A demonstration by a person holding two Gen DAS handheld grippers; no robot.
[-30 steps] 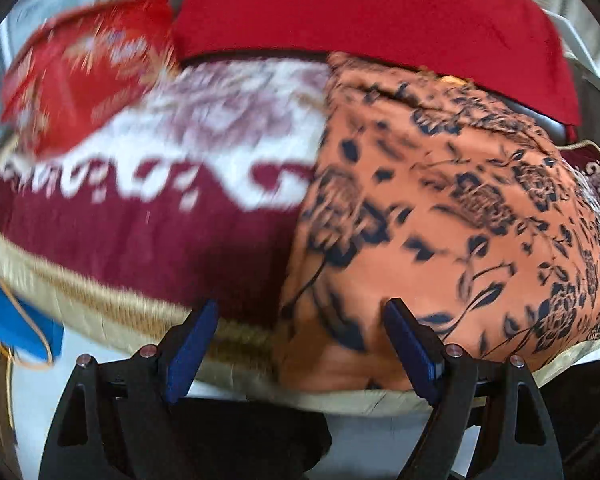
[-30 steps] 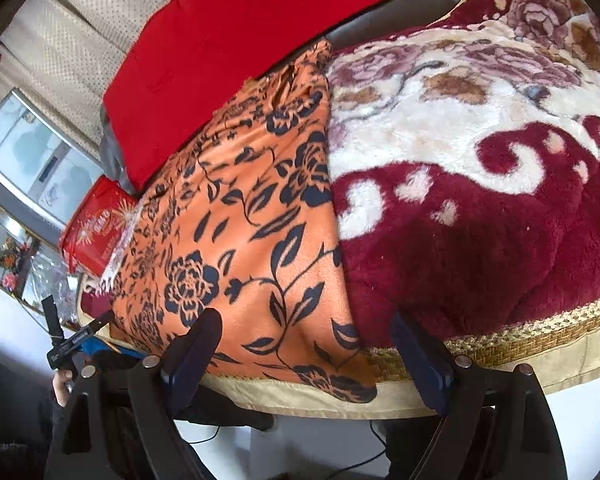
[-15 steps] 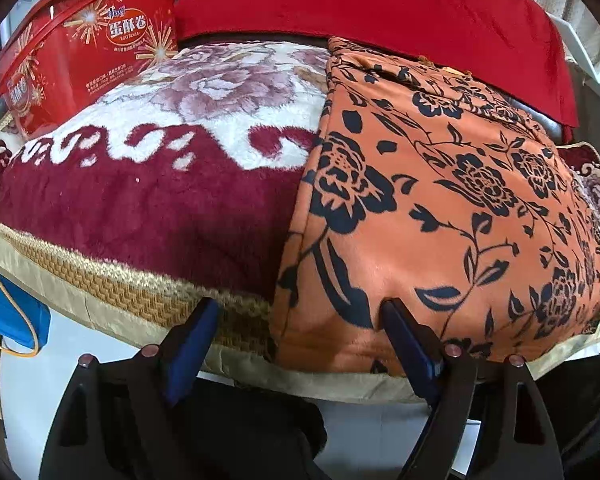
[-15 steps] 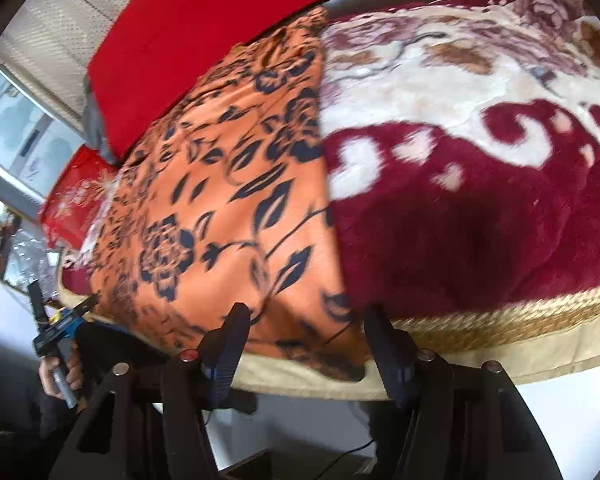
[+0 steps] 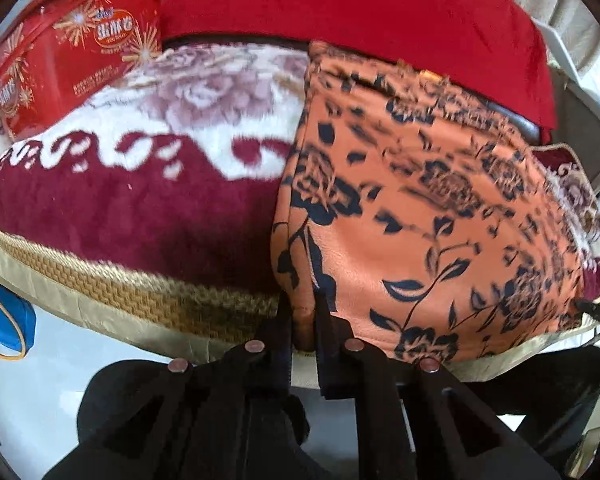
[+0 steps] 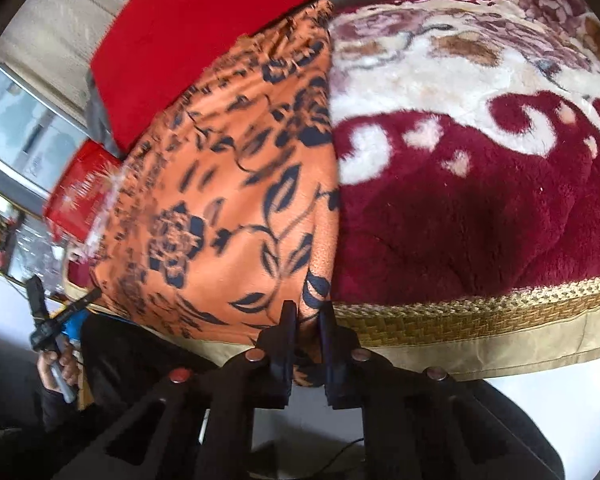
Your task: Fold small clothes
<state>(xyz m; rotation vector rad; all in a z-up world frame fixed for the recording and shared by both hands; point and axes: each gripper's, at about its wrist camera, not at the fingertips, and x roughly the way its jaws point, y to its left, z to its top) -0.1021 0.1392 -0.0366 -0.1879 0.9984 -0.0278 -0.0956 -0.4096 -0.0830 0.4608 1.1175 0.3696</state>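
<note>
garment: orange cloth with dark floral print (image 5: 440,208) – spread flat on the plush maroon-and-cream blanket (image 5: 132,208), near hem at the blanket's gold woven edge
left gripper (image 5: 303,312): jaws closing, pinching the cloth's near-left corner
right gripper (image 6: 309,320): jaws closing, cloth's near-right corner between the pads
far side: red cloth (image 5: 360,12) behind the garment
far left: red printed box (image 5: 68,52) – resting on the blanket
near left: person's hand (image 6: 56,364) seen from the right wrist, holding the other gripper's handle

Bright daylight, motion blur, fisheye warping
</note>
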